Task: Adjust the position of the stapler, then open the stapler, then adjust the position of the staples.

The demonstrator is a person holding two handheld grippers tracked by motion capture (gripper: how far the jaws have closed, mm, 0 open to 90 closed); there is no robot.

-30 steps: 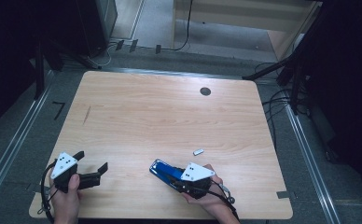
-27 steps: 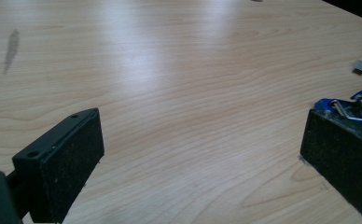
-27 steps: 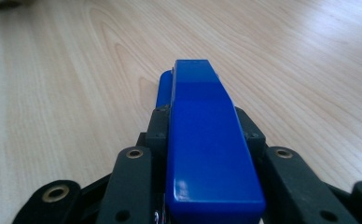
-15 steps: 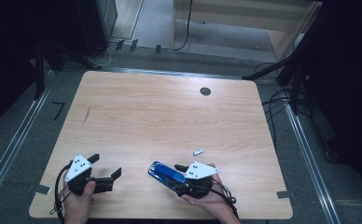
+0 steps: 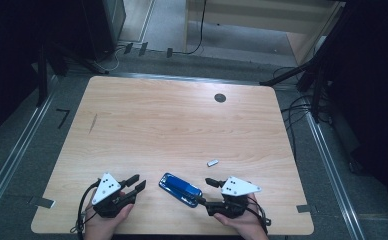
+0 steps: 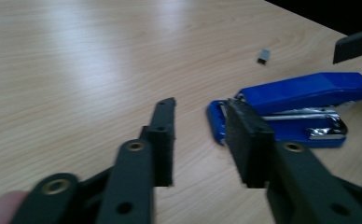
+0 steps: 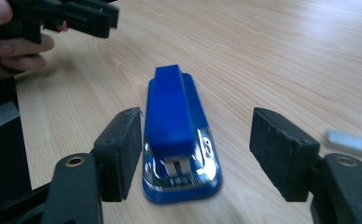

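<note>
A blue stapler (image 5: 180, 189) is lying flat on the table (image 5: 172, 130), near the person's edge and between the two tools. Its long axis is running on a slant in the high view, from upper left down to lower right, so one end is pointing at each tool.

The right tool (image 5: 206, 191) is sitting at the stapler's lower-right end, and it looks the nearer of the two. In the right gripper view its jaws are standing wide apart, one on each side of the stapler's near end, with the body stretching straight away along the tool's own line. The left-hand pad looks just beside the stapler's flank; whether it is touching I cannot tell. The other pad is standing clear. Nothing is being held.

The left tool (image 5: 135, 182) is waiting just beside the stapler's upper-left end, jaws partly spread and holding nothing. In the left gripper view the stapler is lying ahead and off to the right, broadside on, not between the jaws.

A small strip of staples (image 5: 212, 163) is lying apart on the table, beyond the right tool.

Judging from this layout, the right tool is the one lined up to close across the stapler's width.
</note>
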